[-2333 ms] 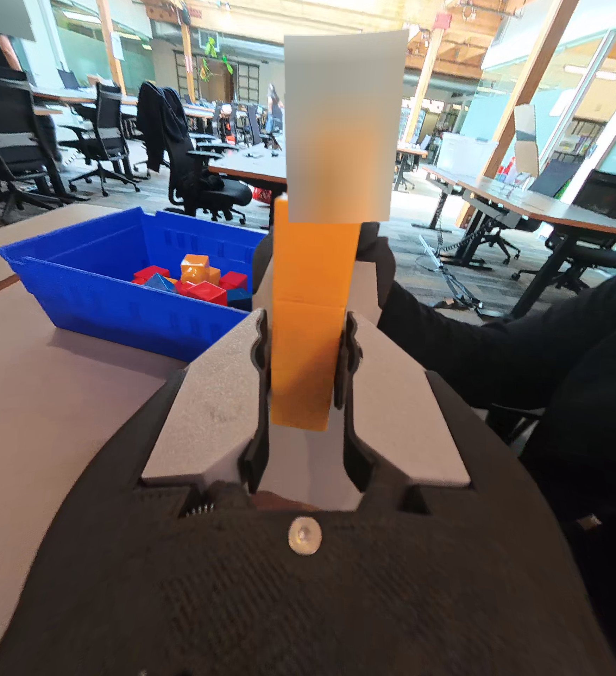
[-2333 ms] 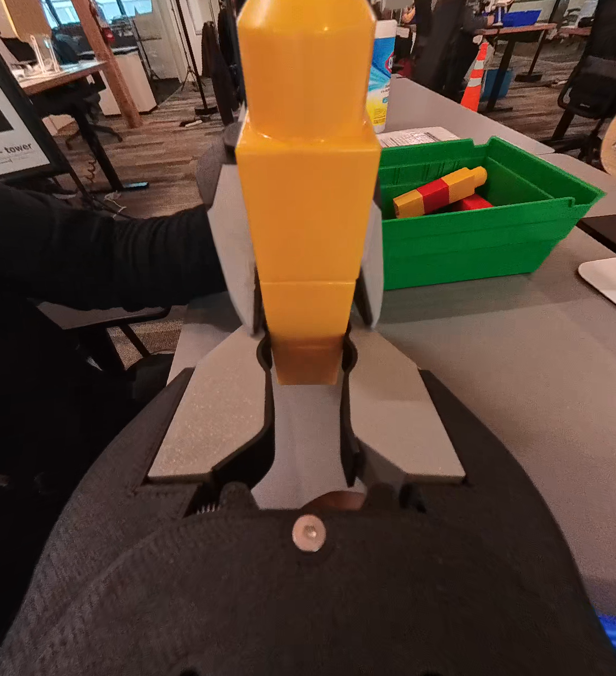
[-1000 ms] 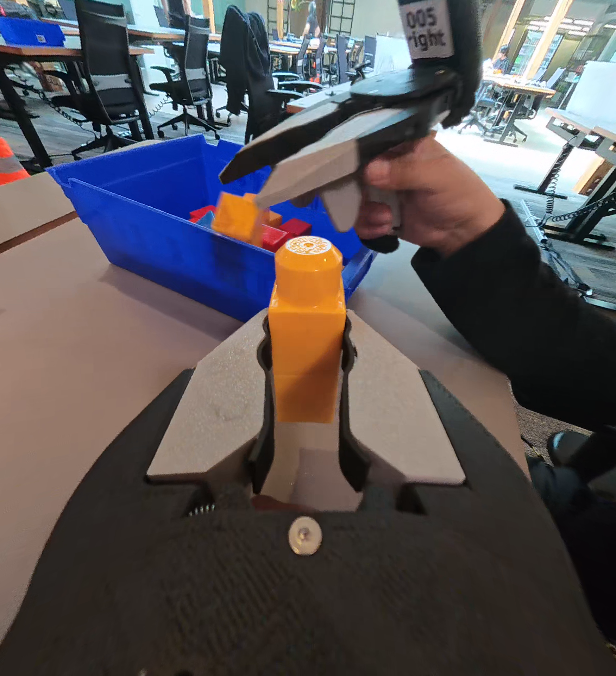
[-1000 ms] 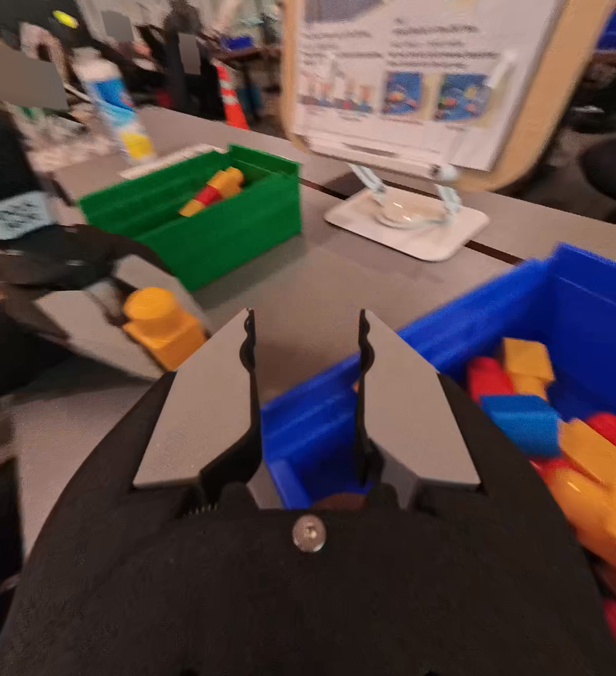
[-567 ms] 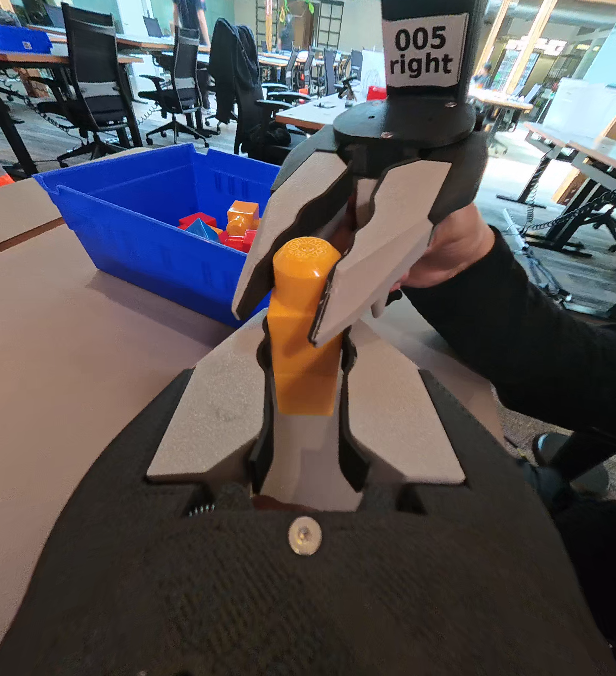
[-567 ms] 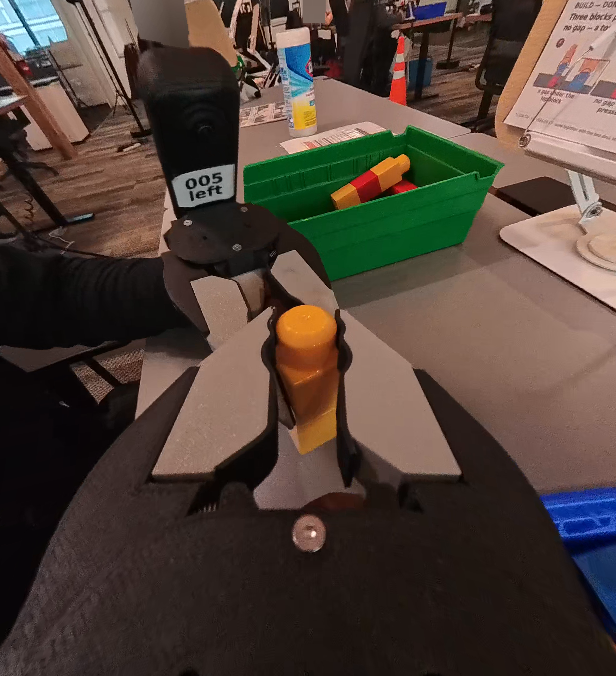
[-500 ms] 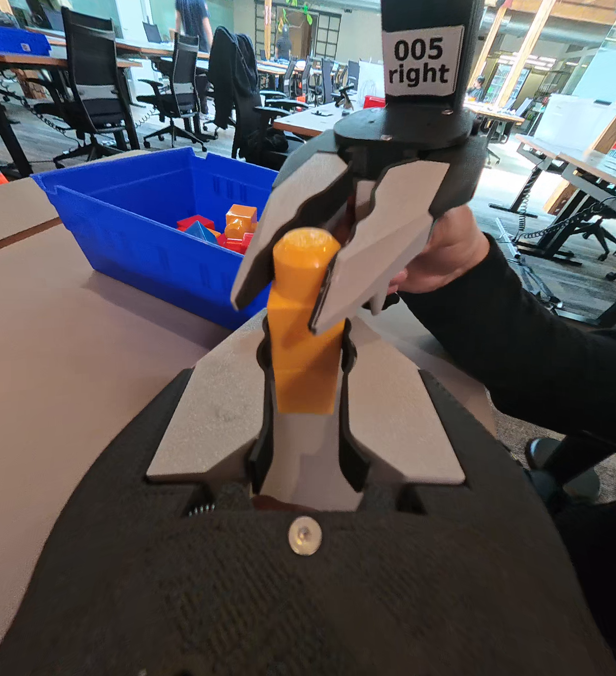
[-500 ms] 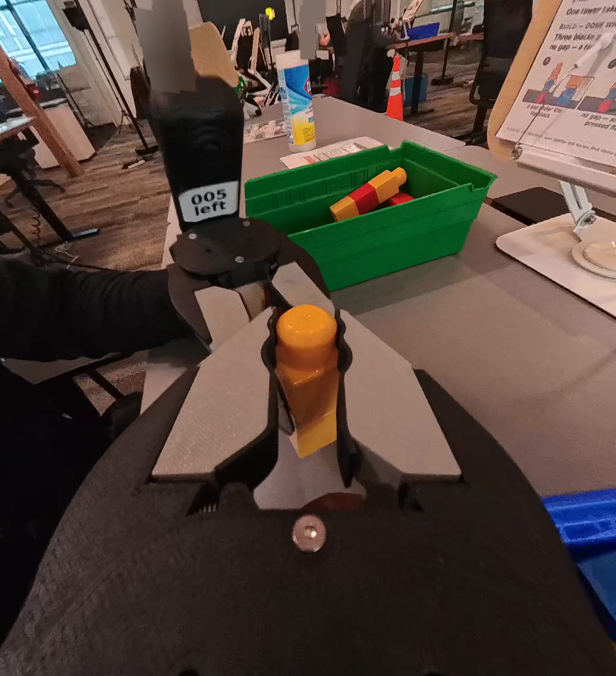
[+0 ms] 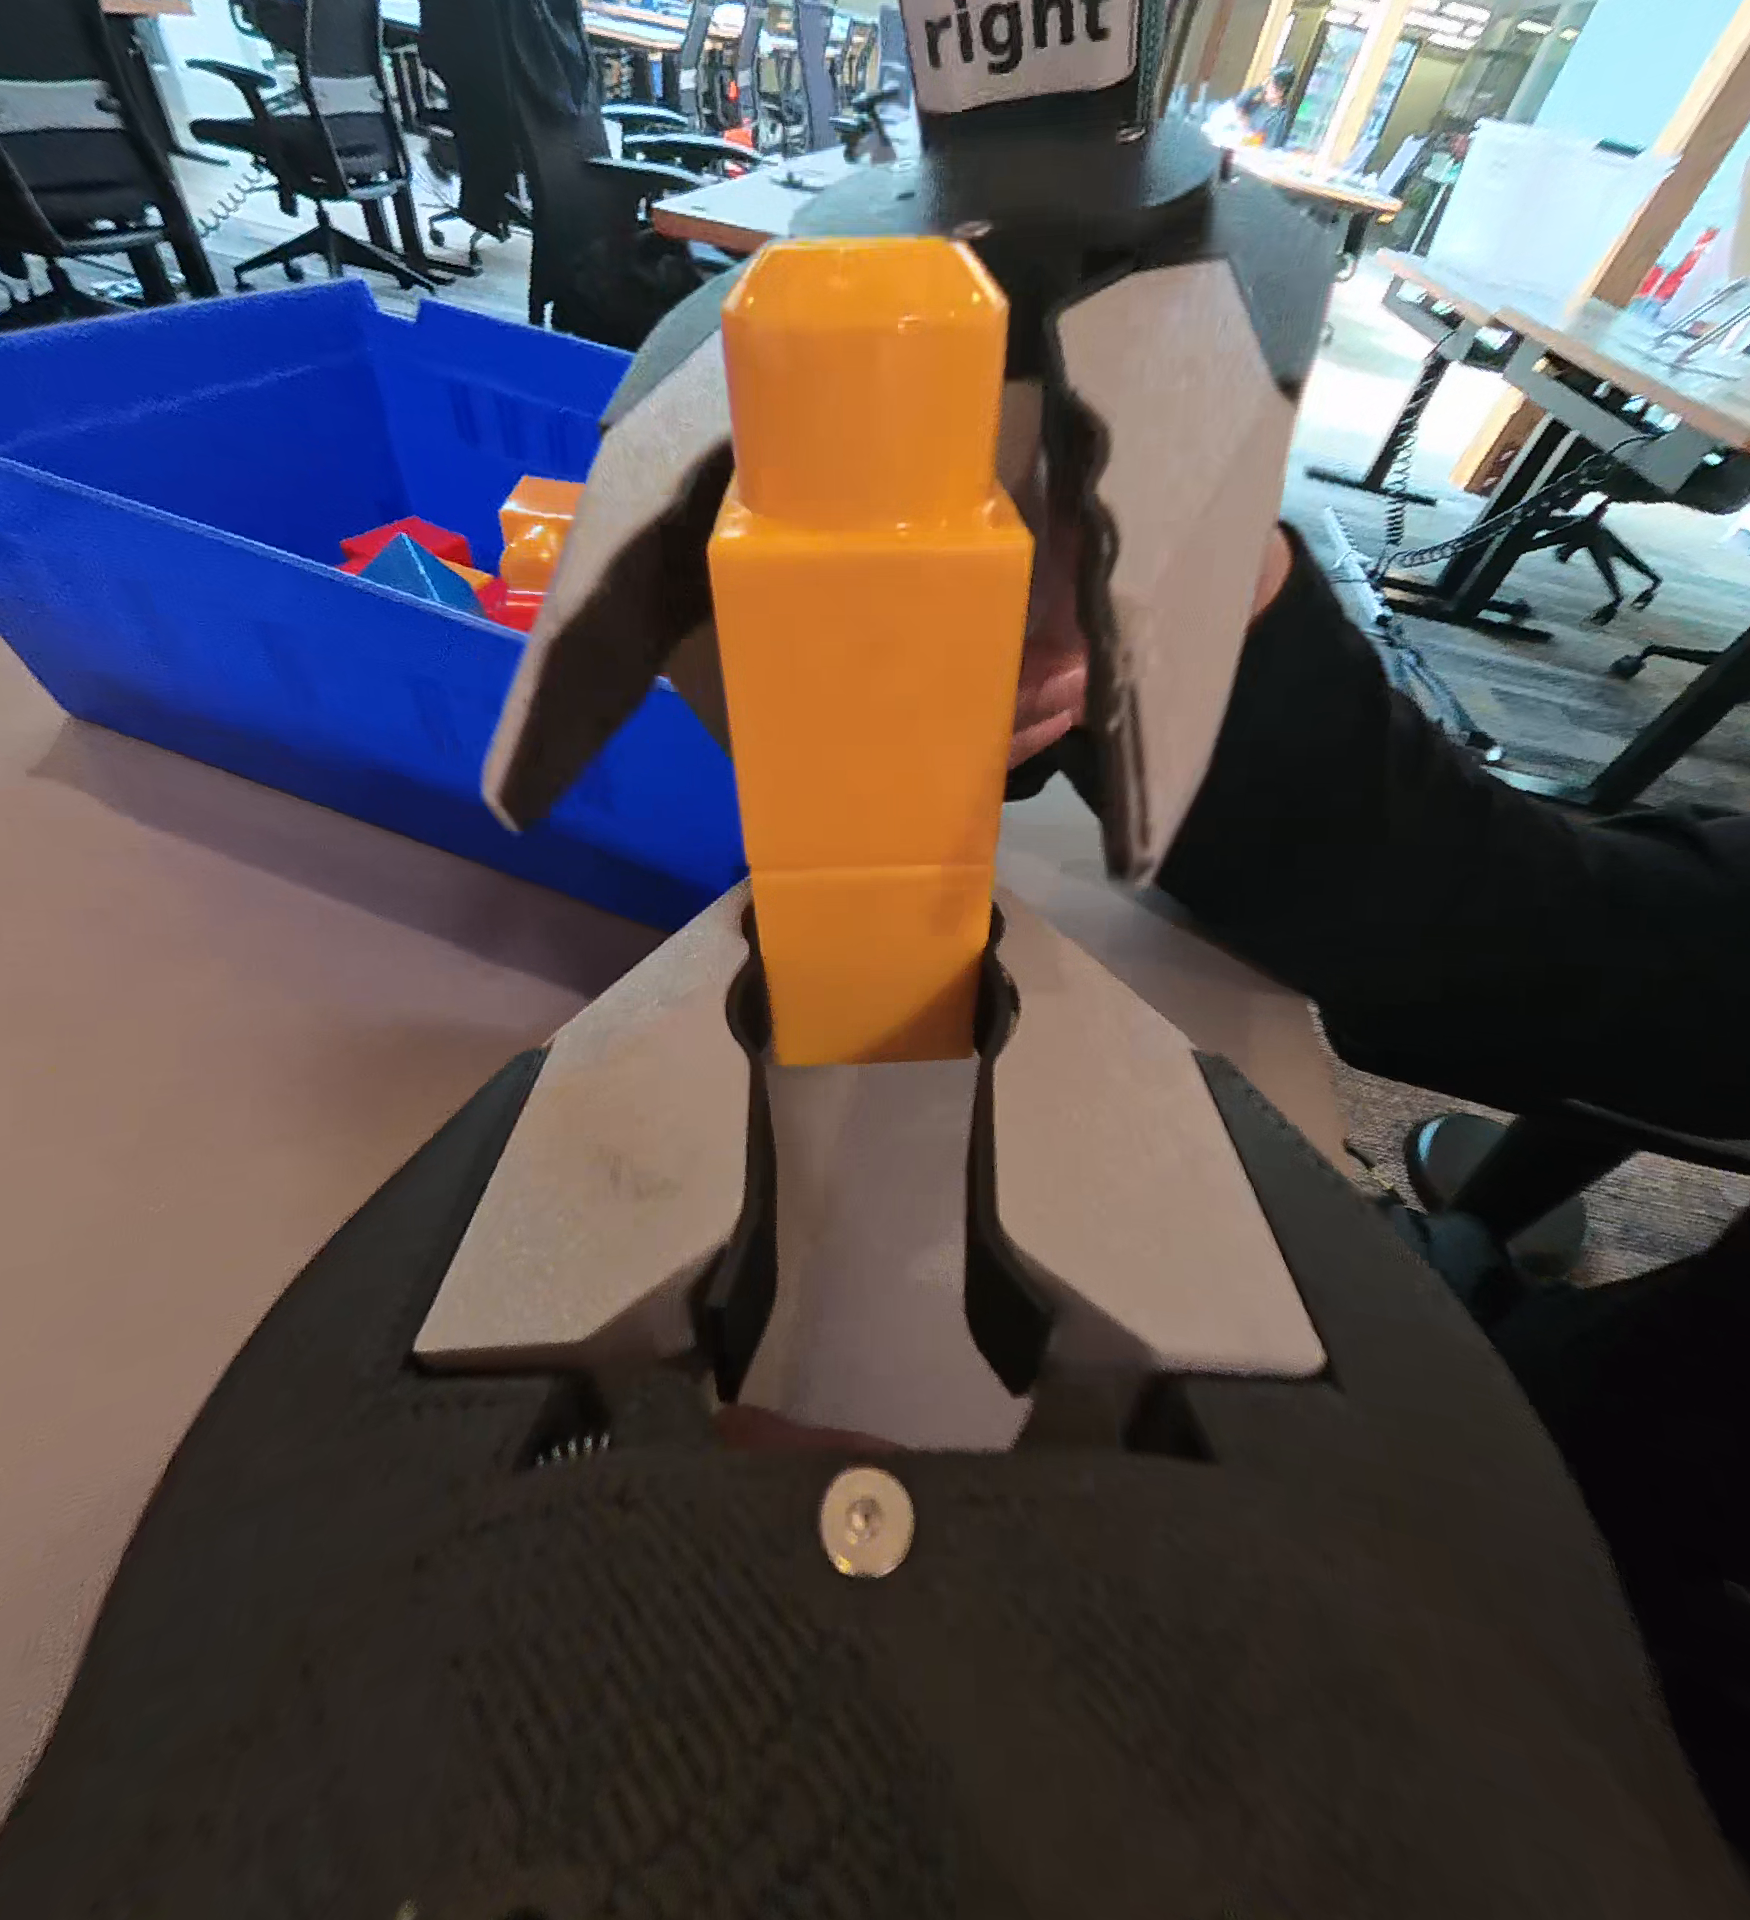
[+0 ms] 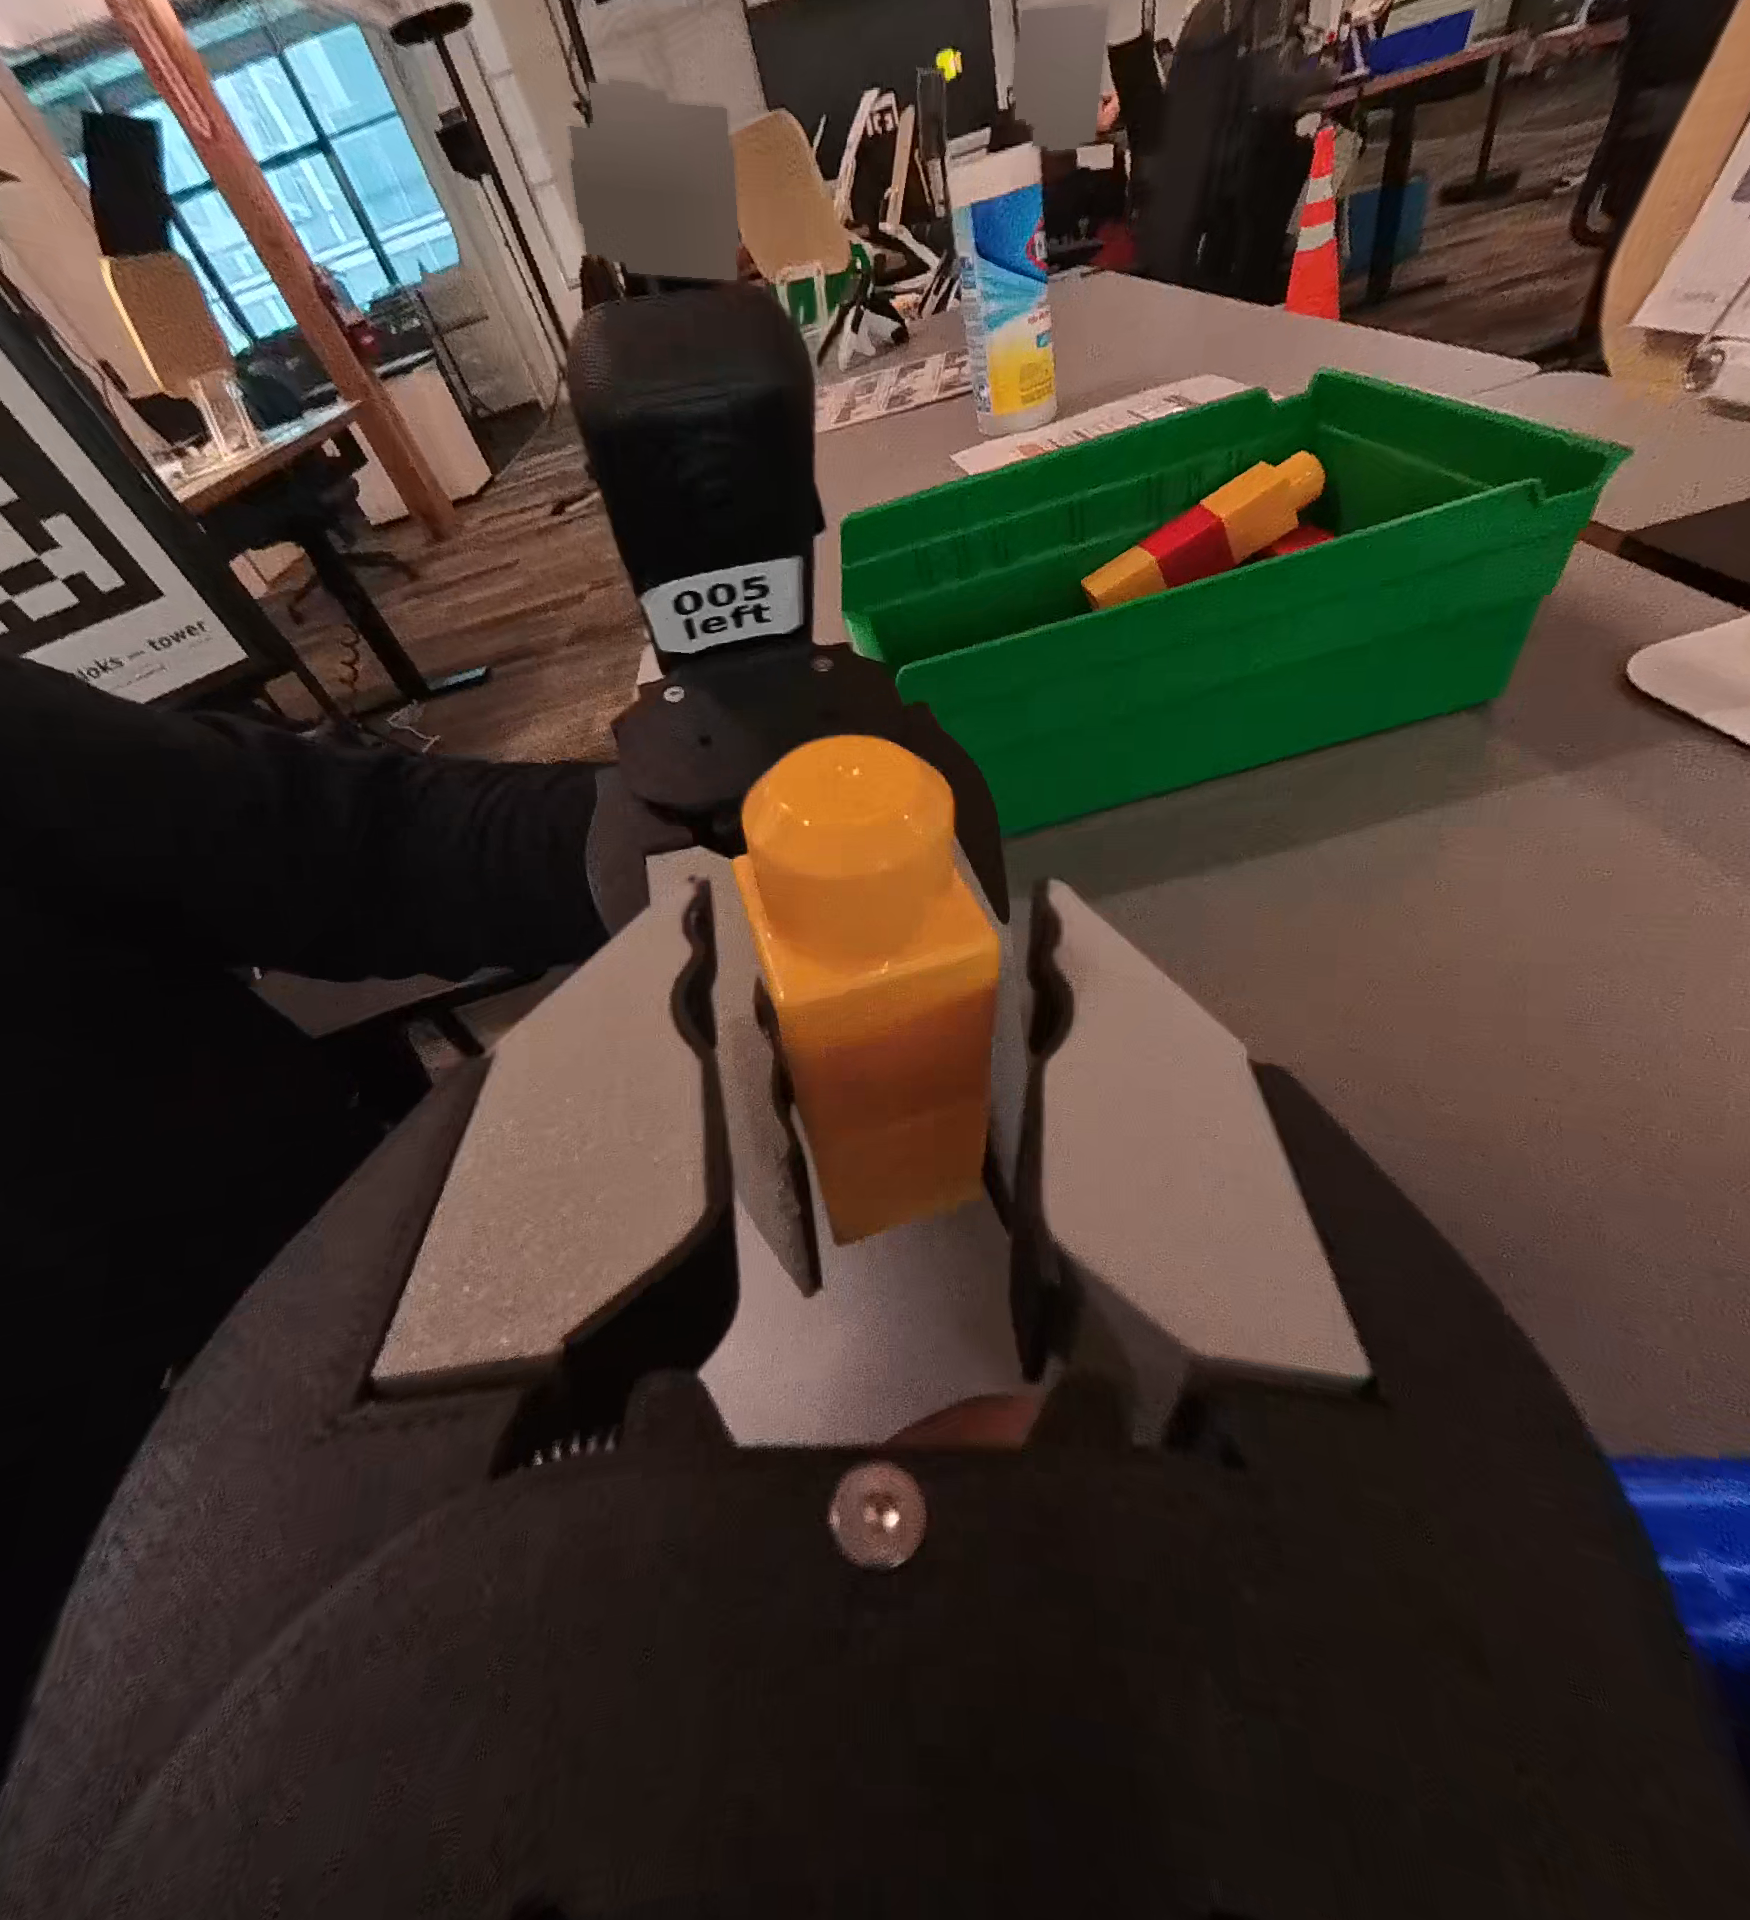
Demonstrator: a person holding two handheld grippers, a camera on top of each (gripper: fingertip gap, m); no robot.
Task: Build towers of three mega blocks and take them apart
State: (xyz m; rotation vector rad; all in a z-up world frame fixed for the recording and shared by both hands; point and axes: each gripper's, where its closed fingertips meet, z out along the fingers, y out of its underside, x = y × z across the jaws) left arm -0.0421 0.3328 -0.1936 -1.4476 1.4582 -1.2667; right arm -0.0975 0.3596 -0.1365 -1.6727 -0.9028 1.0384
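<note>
Left wrist view: left tongs (image 9: 871, 977) clamped the orange block stack (image 9: 866, 665) mid-frame; right tongs (image 10: 871, 977) stood apart around it.

Bright indoor light, slight blur, fisheye edges.

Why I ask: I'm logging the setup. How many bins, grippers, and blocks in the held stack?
Bins: 2 (blue bin, green bin)
Grippers: 2 (left gripper, right gripper)
Blocks in the held stack: 2, both orange (upper block, lower block)
Total: 6
</note>
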